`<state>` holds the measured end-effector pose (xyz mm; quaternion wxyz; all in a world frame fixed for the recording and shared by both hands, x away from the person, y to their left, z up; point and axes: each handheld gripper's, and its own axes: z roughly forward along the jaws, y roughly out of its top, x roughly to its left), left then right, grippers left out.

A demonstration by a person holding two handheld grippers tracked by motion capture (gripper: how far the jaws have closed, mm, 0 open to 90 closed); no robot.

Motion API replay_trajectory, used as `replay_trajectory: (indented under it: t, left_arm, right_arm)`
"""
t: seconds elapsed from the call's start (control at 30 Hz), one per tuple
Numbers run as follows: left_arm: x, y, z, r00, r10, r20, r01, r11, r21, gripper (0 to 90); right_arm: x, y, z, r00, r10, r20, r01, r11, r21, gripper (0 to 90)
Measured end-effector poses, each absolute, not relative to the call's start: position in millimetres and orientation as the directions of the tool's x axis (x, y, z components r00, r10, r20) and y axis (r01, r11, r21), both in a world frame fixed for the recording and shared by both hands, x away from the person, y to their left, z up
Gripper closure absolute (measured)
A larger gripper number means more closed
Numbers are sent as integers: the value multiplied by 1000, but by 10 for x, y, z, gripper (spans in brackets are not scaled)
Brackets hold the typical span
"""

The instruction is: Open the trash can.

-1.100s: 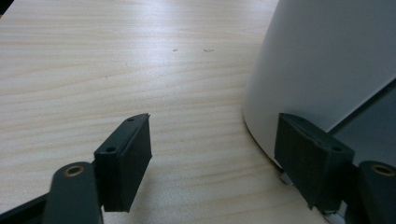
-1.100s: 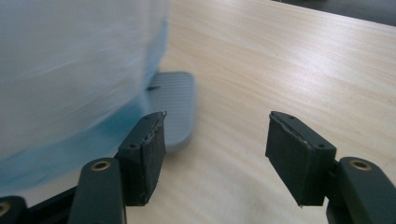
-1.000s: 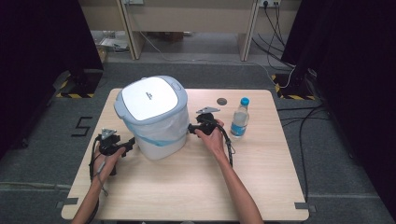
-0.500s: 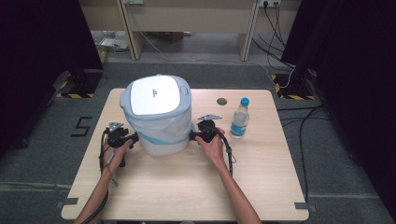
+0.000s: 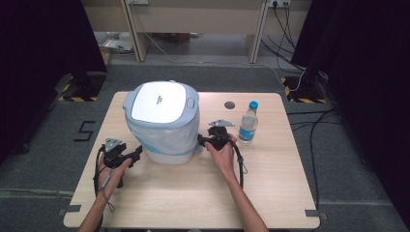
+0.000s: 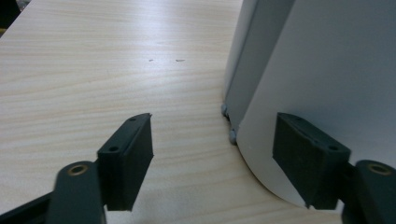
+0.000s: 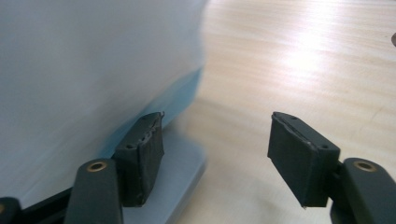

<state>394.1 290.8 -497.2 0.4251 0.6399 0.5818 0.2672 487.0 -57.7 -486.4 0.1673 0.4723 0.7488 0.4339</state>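
Bin [image 5: 163, 123] now stands upright on the surface [image 5: 193, 193], left of centre, lid up. A second ago it sat tilted, and both tools were pressed to its sides; half a second ago it was nearly square. It has come to rest. Judgement: the setting-down is done and release is under way.

Left tool [image 5: 126, 157] has dropped back toward the near left and sits apart from the bin wall. Right tool [image 5: 207, 141] is near the bin's right side, low down.

Left tool view: jaws wide apart, nothing between them; the right jaw lies just beside the white wall [image 6: 327, 70], and small feet at the bin's base show on the wood. The high view cannot resolve that.

Right tool view: jaws apart too, left jaw over the blue base ledge [image 7: 184, 161]; contact unclear.

High view alone places the bottle [image 5: 248, 122], right of the bin, well apart.
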Motion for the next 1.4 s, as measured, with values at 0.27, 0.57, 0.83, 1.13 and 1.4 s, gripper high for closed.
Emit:
replay_trajectory:
  t: [0.27, 0.57, 0.83, 1.13, 1.4]
  left_arm:
    - [3817, 2843, -5013, 212, 968, -137, 530, 4, 848, 256]
    - [4040, 2826, -5018, 173, 972, -160, 526, 46, 849, 319]
    - [4389, 2759, -5015, 115, 965, -236, 534, 140, 834, 477]
    - [4454, 2672, -5036, 134, 948, -289, 570, 165, 805, 524]
    - [4428, 2572, -5066, 202, 931, -302, 569, 140, 810, 246]
  right_arm:
    - [5275, -456, -5015, -468, 870, 155, 633, 208, 746, 353]
    - [5057, -574, -5030, -457, 870, 185, 656, 189, 731, 443]
    - [4711, -645, -5049, -470, 864, 183, 641, 191, 744, 529]
    - [4452, -573, -5058, -496, 855, 149, 600, 214, 771, 562]
    - [4367, -281, -5121, -534, 833, 143, 583, 241, 776, 404]
